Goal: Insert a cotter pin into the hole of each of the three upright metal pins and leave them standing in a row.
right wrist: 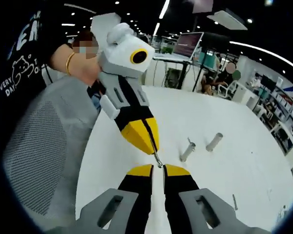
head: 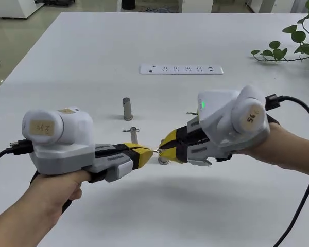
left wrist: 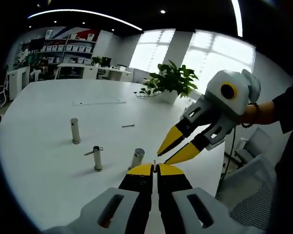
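Observation:
Three upright metal pins stand on the white table: a far pin (head: 127, 109), a middle pin (head: 134, 135) with a cotter pin through its top, and a near pin (head: 164, 160) just under the gripper tips. My left gripper (head: 150, 151) is shut on a small cotter pin (left wrist: 155, 164), held in the air above the near pin (left wrist: 137, 158). My right gripper (head: 163, 149) faces it tip to tip. Its jaws stand slightly apart around the pin's free end (right wrist: 157, 159). A loose cotter pin (head: 191, 113) lies flat farther right.
A white power strip (head: 181, 69) lies across the table's far middle. A potted plant's branches (head: 293, 46) reach over the far right corner. Cables trail from both grippers toward the near edge. Bare tabletop (head: 67, 77) spreads to the left and behind the pins.

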The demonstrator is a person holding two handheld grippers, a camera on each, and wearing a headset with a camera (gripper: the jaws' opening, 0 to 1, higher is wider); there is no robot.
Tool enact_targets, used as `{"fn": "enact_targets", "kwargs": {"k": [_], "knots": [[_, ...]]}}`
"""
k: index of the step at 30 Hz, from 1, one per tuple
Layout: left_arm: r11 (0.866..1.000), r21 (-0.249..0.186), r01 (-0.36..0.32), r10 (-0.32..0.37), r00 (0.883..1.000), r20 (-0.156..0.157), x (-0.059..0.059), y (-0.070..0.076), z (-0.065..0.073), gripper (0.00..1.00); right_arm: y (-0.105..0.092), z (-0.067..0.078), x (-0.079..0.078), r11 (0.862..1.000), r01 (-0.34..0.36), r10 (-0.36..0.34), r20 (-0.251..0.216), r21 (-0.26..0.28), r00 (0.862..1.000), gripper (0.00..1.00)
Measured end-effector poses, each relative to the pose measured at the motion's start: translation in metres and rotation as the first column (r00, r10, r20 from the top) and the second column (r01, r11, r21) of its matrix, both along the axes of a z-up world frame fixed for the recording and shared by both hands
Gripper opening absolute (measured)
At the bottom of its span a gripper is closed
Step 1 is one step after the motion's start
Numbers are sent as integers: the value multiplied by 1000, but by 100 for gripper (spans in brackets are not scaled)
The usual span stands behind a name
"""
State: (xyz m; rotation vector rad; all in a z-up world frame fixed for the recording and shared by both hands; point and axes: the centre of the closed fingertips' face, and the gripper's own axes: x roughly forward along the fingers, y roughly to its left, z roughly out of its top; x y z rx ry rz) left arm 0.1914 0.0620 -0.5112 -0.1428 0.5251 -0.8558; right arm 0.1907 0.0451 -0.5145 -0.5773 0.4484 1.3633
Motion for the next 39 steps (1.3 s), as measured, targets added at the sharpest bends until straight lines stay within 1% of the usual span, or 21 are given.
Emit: {"fn": "enact_targets", "kwargs": {"k": [1, 2, 4, 5, 6, 7, 8, 9, 10, 12, 13, 14, 16, 17, 22, 25, 31, 35, 37, 39], "knots": [[1000, -1, 5, -5, 1000, 5, 0, 0, 0, 0, -1, -1, -1, 1000, 17, -17, -33, 8, 999, 3], [1000, -1, 11, -11, 1000, 15, -1, 0, -1, 0, -2, 0, -1, 999, 36, -34, -67, 29, 997, 4], [1000, 12, 24, -25, 999, 29, -1, 0, -3, 0, -3, -1, -2, 997, 65, -57, -130, 51, 990, 5], [999, 22, 33, -34, 999, 38, -1, 1, -4, 0, -4, -1, -1, 995, 85, -75, -154, 61, 985, 6], [999, 26, 38, -39, 998, 41, -2, 1, -5, 0, -5, -2, -2, 994, 87, -76, -164, 63, 984, 7], [999, 31, 44, -46, 998, 47, -2, 1, -5, 0, -5, -2, -4, 991, 106, -89, -202, 76, 975, 7], [998, 35, 50, -52, 997, 55, -2, 2, -5, 0, -6, -2, -4, 989, 121, -98, -226, 87, 969, 8], [998, 37, 59, -62, 996, 69, -3, 1, -5, 0, -5, -2, -6, 987, 125, -97, -253, 97, 963, 8], [997, 36, 69, -72, 995, 75, -4, 1, -4, 0, -5, -2, -7, 984, 142, -105, -288, 108, 952, 9], [996, 16, 86, -87, 993, 86, -7, 0, -2, 0, -6, -3, -9, 978, 160, -106, -344, 131, 933, 10], [996, 16, 91, -93, 992, 90, -7, 0, -2, 0, -7, -4, -9, 977, 166, -109, -355, 131, 928, 10], [995, 18, 100, -101, 991, 92, -9, 0, -2, 0, -8, -5, -9, 978, 158, -102, -350, 137, 931, 10], [993, 23, 116, -118, 988, 101, -12, 0, -3, 0, -8, -5, -13, 977, 153, -88, -373, 149, 923, 10], [991, 23, 129, -131, 986, 104, -14, -1, -3, 0, -8, -4, -15, 977, 149, -81, -377, 154, 922, 9], [985, -1, 173, -172, 979, 106, -23, -4, -3, 0, -7, -3, -27, 978, 113, -30, -413, 178, 910, 10], [979, -14, 204, -201, 973, 112, -29, -7, -1, 0, -6, -3, -34, 979, 87, 1, -429, 184, 904, 10], [969, -32, 245, -240, 963, 125, -34, -10, 4, 0, -4, -7, -45, 983, 40, 46, -444, 182, 895, 9], [960, -44, 277, -269, 954, 132, -39, -14, 6, 0, -3, -7, -48, 982, 28, 59, -445, 186, 894, 8], [957, -43, 288, -281, 951, 133, -41, -16, 7, 0, -2, -6, -50, 981, 18, 71, -448, 192, 891, 7], [955, -34, 294, -287, 948, 134, -42, -17, 6, 0, -1, -5, -51, 981, 9, 81, -446, 196, 892, 6]]}}
